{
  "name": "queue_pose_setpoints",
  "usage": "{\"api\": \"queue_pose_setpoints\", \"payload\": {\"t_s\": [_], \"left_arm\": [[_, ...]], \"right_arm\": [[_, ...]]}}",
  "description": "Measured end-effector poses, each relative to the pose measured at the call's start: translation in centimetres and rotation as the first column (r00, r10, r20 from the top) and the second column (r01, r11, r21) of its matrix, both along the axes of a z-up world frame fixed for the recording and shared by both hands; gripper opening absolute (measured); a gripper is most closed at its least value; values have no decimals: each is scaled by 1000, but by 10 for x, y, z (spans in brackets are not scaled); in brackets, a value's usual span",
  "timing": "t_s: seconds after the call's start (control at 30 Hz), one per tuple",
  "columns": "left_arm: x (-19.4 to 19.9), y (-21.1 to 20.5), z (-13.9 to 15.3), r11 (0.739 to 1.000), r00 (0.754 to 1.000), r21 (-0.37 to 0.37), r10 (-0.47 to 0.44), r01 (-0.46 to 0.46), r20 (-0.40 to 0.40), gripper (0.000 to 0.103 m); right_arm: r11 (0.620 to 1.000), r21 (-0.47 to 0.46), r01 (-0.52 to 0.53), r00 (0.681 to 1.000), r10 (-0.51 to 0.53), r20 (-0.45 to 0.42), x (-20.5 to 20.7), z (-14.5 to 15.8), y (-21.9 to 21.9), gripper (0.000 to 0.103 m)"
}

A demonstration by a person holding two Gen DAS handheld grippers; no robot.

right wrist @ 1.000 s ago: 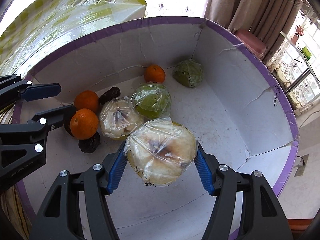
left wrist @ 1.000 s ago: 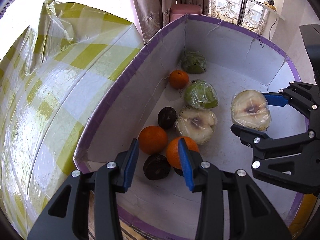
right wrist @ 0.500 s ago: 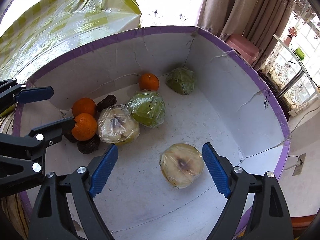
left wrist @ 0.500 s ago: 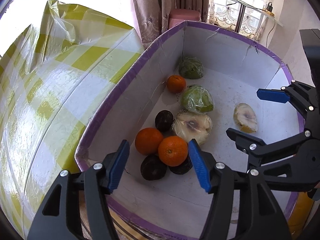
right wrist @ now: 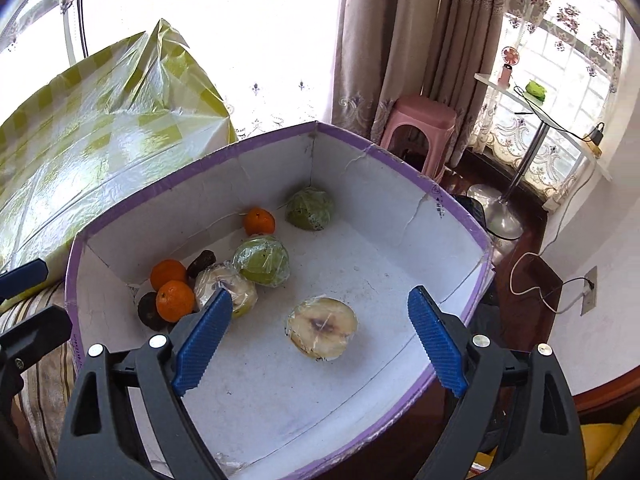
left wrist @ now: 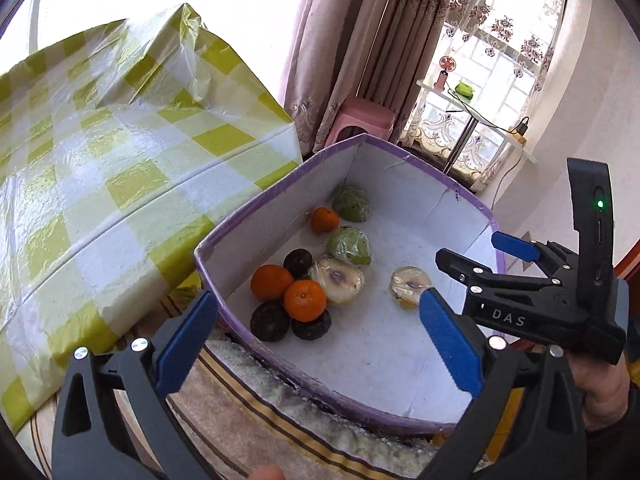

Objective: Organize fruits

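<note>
A white box with a purple rim [left wrist: 280, 188] [right wrist: 192, 172] holds the fruit. A wrapped pale half fruit [right wrist: 322, 328] [left wrist: 410, 286] lies alone on the box floor. Along the left wall lie oranges [left wrist: 305, 300] [right wrist: 174, 300], dark fruits [left wrist: 270, 320], another wrapped pale half [left wrist: 338, 280] and two wrapped green halves [right wrist: 262, 260] [right wrist: 310, 208]. My left gripper [left wrist: 316, 344] is open and empty above the box's near corner. My right gripper [right wrist: 320, 336] is open and empty above the lone pale half; it also shows in the left wrist view [left wrist: 504, 256].
A table with a yellow-checked plastic cloth [left wrist: 100, 160] stands left of the box. A striped mat [left wrist: 280, 420] lies under the box. A pink stool [right wrist: 420, 120], curtains and a small side table [right wrist: 540, 120] stand behind it.
My right gripper opened and let the wrapped pale half fruit down onto the box floor. Both grippers then rose and pulled back from the box, the left one opening wider.
</note>
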State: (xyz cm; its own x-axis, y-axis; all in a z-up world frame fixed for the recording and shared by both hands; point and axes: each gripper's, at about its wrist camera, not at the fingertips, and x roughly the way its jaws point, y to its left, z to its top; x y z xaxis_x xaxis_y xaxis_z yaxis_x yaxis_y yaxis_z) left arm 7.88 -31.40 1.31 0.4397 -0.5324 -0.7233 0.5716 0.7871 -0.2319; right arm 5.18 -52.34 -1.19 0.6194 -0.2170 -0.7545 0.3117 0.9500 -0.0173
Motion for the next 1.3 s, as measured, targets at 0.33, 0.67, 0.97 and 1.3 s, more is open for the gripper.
{"api": "queue_pose_setpoints", "payload": {"t_s": [0.33,0.67,0.97,1.3], "left_arm": [[-25,10,-1,995,996,-102,-27,19,-79,101],[-25,11,4,998,999,-64,-10,8,-37,101],[-24,6,7,999,1000,-38,-7,7,-6,101],[-24,3,9,1000,1000,-5,13,-13,3,101]], "right_arm": [[997,-5,77,996,-76,39,-34,13,12,86],[997,-10,72,997,-72,24,-32,8,14,86],[998,-12,67,998,-67,18,-31,6,14,86],[997,-6,70,997,-70,15,-30,5,14,86]]}}
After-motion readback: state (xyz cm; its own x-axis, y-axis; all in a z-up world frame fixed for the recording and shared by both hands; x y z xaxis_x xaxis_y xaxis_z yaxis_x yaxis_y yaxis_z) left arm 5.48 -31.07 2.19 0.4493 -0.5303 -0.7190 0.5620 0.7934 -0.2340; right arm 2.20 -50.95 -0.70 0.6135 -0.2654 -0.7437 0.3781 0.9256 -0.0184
